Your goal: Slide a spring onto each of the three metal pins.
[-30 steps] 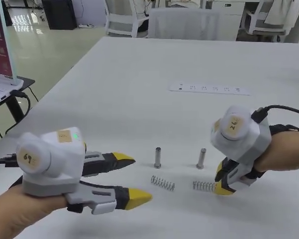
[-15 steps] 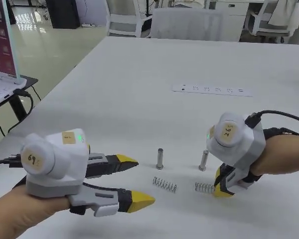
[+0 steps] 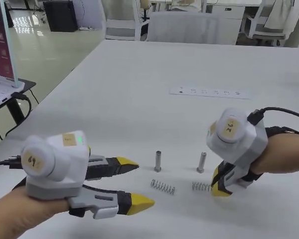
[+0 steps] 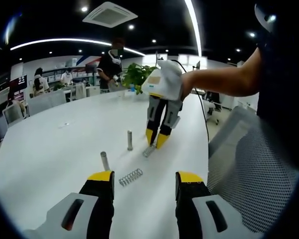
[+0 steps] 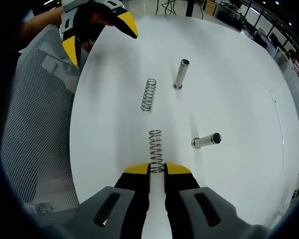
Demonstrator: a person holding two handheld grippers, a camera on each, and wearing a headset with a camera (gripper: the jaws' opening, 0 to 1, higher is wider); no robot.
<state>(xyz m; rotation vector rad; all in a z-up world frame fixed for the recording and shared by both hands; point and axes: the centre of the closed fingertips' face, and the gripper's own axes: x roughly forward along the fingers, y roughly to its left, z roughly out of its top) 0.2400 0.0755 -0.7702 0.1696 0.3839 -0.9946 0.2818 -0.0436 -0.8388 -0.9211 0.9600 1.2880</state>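
White table (image 3: 154,64), grey chairs (image 3: 189,27), glossy floor (image 3: 45,40) beyond.

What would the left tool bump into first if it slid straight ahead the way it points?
Most likely the loose spring lying on the table, straight ahead of the open left tool. If the tool rides high, it could pass over it.
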